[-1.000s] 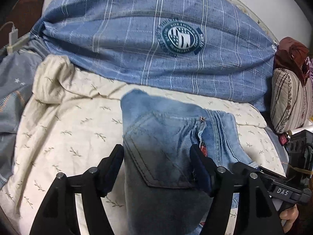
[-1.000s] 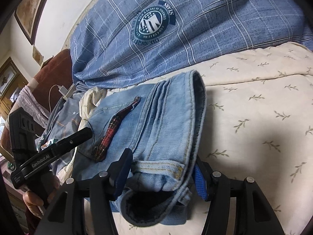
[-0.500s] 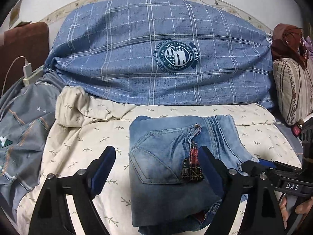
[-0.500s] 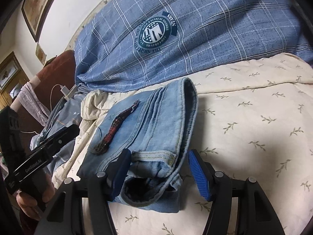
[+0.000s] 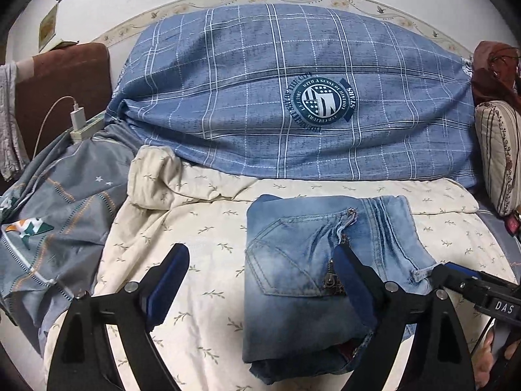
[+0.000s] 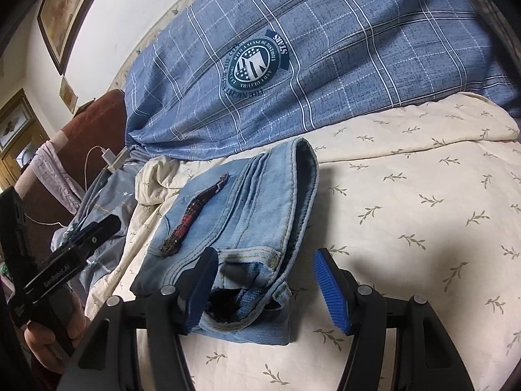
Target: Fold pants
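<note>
The pants (image 5: 312,260), light blue jeans, are seen lying as a compact folded bundle on the bed's cream leaf-print sheet (image 5: 202,228), just in front of the blue plaid pillow (image 5: 276,97). The back pocket and a dark red zipper strip (image 6: 192,215) face up; layers are stacked at the near edge. The fold is judged essentially finished; at most a little squaring of the loose waistband end at the near edge is left.

The left gripper (image 5: 260,280) is held above the sheet with fingers spread wide, nothing pinched; its right finger (image 5: 355,286) overlaps the pants in view, contact cannot be told. The right gripper (image 6: 265,288) is held at the near edge of the pants, fingers spread, the bundle's open end between them but not clamped.

Compared with one second ago, both grippers have been drawn back from the pants and more of the plaid pillow is shown. The bundle itself appears unmoved.
</note>
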